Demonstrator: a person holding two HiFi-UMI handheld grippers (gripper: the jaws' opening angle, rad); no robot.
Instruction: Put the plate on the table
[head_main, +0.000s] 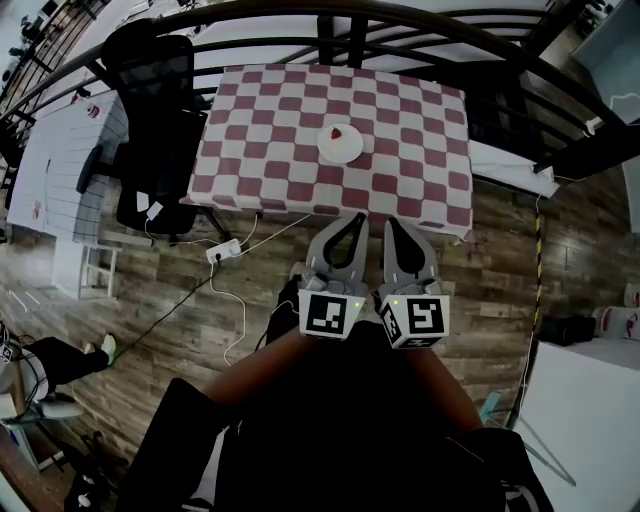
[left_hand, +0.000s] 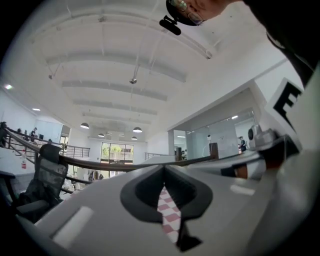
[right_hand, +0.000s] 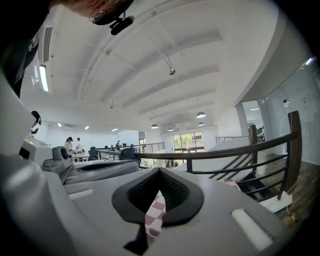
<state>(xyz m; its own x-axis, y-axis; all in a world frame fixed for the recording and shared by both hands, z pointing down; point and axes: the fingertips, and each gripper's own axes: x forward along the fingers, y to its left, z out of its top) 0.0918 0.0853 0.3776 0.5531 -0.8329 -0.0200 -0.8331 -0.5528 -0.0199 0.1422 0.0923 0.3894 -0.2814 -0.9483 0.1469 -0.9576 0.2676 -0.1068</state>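
A white plate (head_main: 340, 143) with a small red thing on it rests on the table (head_main: 260, 160), which has a red-and-white checkered cloth, a little right of centre. Both grippers are held side by side close to my body, short of the table's near edge and apart from the plate. My left gripper (head_main: 355, 218) is shut with nothing in it, and so is my right gripper (head_main: 390, 222). In the left gripper view the left gripper (left_hand: 163, 169) has its tips together, with only checkered cloth showing through the hollow behind them. The right gripper view shows the right gripper (right_hand: 160, 171) the same way.
A black office chair (head_main: 155, 120) stands at the table's left side. A power strip (head_main: 225, 250) with trailing cables lies on the wooden floor below the table's near edge. A dark curved railing (head_main: 400, 15) runs behind the table. White tables (head_main: 60, 150) stand at the far left.
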